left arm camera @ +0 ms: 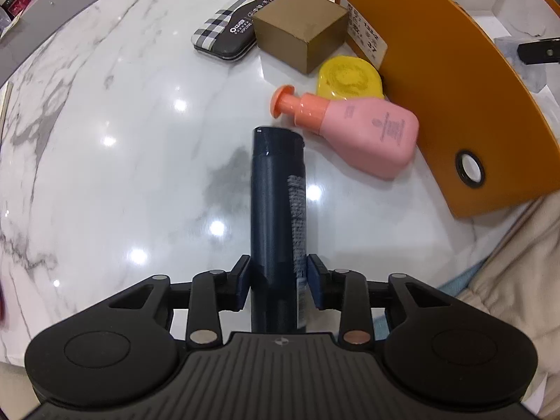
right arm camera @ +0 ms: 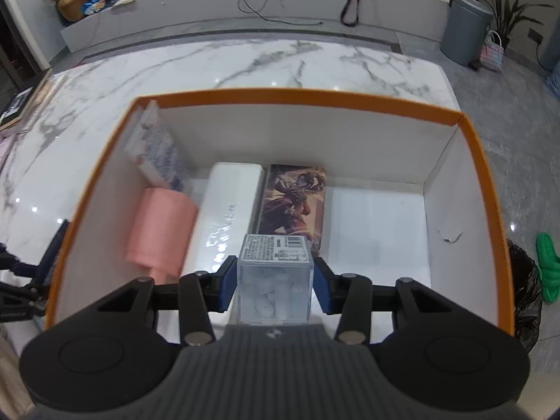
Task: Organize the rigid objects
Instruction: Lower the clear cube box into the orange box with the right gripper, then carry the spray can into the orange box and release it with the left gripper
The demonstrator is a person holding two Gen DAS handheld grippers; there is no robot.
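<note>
left claw (left arm camera: 279, 281) pinching a dark blue bottle (left arm camera: 278, 210) above the marble surface (left arm camera: 122, 140); pink bottle (left arm camera: 364, 129) at 1 o'clock. right claw (right arm camera: 273, 285) pinching a clear cube box (right arm camera: 273, 280) over the orange box (right arm camera: 297, 95).

Both wrist views look down, sharing the orange box (left arm camera: 455, 80)

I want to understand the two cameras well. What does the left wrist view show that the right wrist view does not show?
Only the left wrist view shows the left hand-held gripper shut on a dark blue bottle, with the pink pump bottle, yellow container, brown box and plaid case on the table.

Only the right wrist view shows the right hand-held gripper shut on a clear cube box above the box's interior, where a pink item, a white box and an illustrated box lie.

Both show the orange box and the marble table.
</note>
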